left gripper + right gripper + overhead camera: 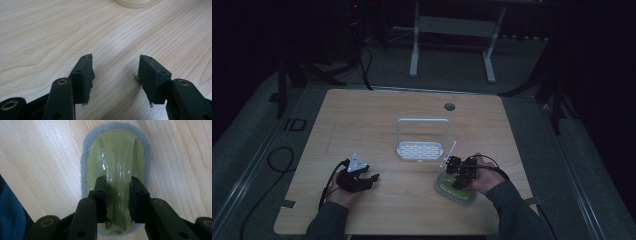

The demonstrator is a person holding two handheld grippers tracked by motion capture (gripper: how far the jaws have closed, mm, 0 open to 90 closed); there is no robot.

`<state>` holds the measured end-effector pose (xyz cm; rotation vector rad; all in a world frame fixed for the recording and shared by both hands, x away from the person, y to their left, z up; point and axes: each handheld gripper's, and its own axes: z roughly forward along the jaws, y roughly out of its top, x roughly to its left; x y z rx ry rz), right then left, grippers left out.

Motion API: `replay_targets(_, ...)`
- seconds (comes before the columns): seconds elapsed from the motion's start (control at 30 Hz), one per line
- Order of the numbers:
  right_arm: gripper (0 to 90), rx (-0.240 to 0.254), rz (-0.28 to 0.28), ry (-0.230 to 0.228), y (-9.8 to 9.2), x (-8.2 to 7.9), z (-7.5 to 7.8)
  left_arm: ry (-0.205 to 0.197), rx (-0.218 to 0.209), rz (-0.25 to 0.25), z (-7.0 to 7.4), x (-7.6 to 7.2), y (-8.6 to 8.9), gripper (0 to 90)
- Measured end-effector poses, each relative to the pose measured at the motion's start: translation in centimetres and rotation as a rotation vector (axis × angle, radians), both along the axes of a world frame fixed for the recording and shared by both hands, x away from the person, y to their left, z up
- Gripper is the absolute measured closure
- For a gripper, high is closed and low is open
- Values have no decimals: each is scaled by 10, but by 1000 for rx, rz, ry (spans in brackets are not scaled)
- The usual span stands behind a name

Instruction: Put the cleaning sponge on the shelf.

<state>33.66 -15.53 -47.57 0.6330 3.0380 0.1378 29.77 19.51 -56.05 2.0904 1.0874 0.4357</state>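
Observation:
A scrubbing pad lies flat on the wooden table at the front right; it has a glossy pale-green top with a raised ridge and a grey-blue foam rim. My right gripper points down on it, shut on the green ridge, which is pinched between the two pads. From the high view, the right gripper stands over the pad's near end. My left gripper rests low at the front left, open with only bare wood between its jaws. The pad's pale edge shows far ahead of it.
A white wire-handled rack stands at the table's middle. A thin white rod leans just right of it, close to the right gripper. A cable hole sits toward the far edge. A blue sleeve shows beside the right gripper.

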Motion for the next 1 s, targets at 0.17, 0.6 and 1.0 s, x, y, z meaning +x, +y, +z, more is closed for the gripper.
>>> replay_targets(0.17,712,-7,39,-20,2,-1,4,0,0,0,0,0,0,463)
replay_targets(0.6,712,5,106,-63,9,1,13,0,-1,1,0,0,0,463)
replay_targets(1.0,713,16,138,-113,16,5,21,0,0,0,0,0,0,462)
